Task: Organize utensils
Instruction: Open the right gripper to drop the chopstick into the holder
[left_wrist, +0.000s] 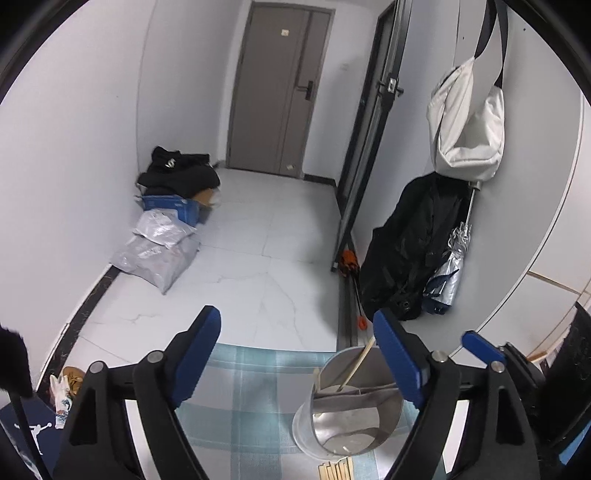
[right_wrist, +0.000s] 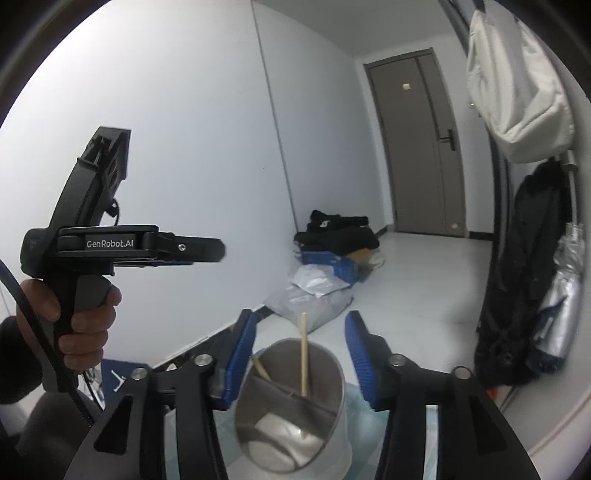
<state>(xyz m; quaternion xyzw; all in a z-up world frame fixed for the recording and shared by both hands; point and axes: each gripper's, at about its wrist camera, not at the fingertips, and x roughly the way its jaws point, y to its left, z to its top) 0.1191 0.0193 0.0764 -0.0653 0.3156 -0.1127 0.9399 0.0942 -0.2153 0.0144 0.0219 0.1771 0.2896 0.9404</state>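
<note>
A round metal utensil holder (left_wrist: 351, 406) with an inner divider stands on a checked cloth (left_wrist: 243, 406). A wooden chopstick (left_wrist: 356, 365) leans inside it. Several more chopsticks (left_wrist: 336, 470) lie on the cloth just in front of it. My left gripper (left_wrist: 299, 354) is open and empty, to the left of and above the holder. In the right wrist view the holder (right_wrist: 291, 406) sits between the fingers of my open right gripper (right_wrist: 301, 354), with two chopsticks (right_wrist: 304, 354) standing in it. The left gripper (right_wrist: 207, 251) shows there, held up at the left.
The cloth-covered table ends at a white tiled floor (left_wrist: 258, 266). Grey parcels (left_wrist: 159, 247) and a blue box with black clothes (left_wrist: 181, 181) lie by the left wall. A black bag (left_wrist: 410, 251), a folded umbrella (left_wrist: 450, 266) and a white bag (left_wrist: 469, 122) hang at right. A door (left_wrist: 280, 85) is behind.
</note>
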